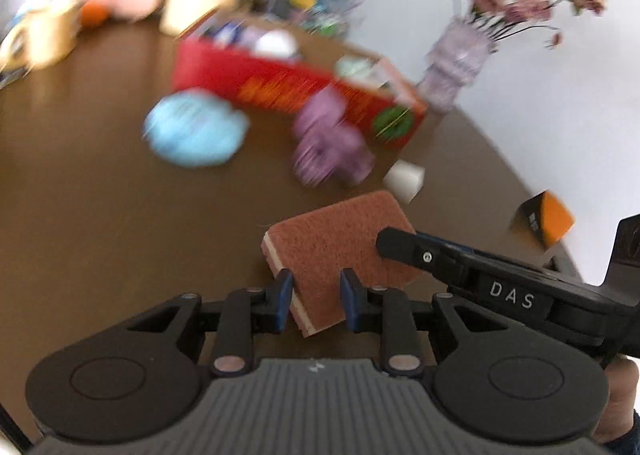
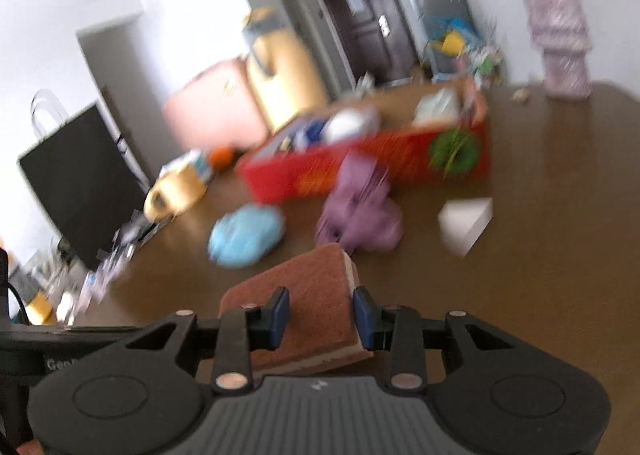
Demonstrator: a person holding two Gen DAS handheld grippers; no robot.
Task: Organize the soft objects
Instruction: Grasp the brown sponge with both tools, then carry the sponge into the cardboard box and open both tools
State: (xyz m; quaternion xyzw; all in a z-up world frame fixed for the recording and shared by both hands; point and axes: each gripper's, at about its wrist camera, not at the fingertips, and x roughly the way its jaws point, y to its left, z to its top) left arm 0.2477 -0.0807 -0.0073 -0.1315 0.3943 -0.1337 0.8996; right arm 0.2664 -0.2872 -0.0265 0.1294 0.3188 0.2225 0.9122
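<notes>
Two grippers, one sponge between them, lifted over a brown table.

Item, left: blue soft thing, lying flat on the table in front of the red box; background is smeared, so its make cannot be told. Bare tabletop lies to its left and toward the camera, the widest open room in view.

Item, centre: purple soft thing, touching or just in front of the box wall; which of the two cannot be told. Box stands open-topped with goods already inside, likely the place soft things are being gathered.

Item, centre foreground: sponge, rust-brown pad uppermost, pale layer below, tilted. Left gripper has jaws clamped on its near corner. Right gripper comes in from the right side, jaws clamped across the other end. Double hold probably keeps the limp slab from sagging, or marks a handover.

Item, right: white block just beyond the sponge; orange-and-black box near the table's rounded right edge, little margin there. Vase of flowers stands behind the red box's right end, easily knocked.

Clearest route to the red box: over the purple thing, left of the white block.
</notes>
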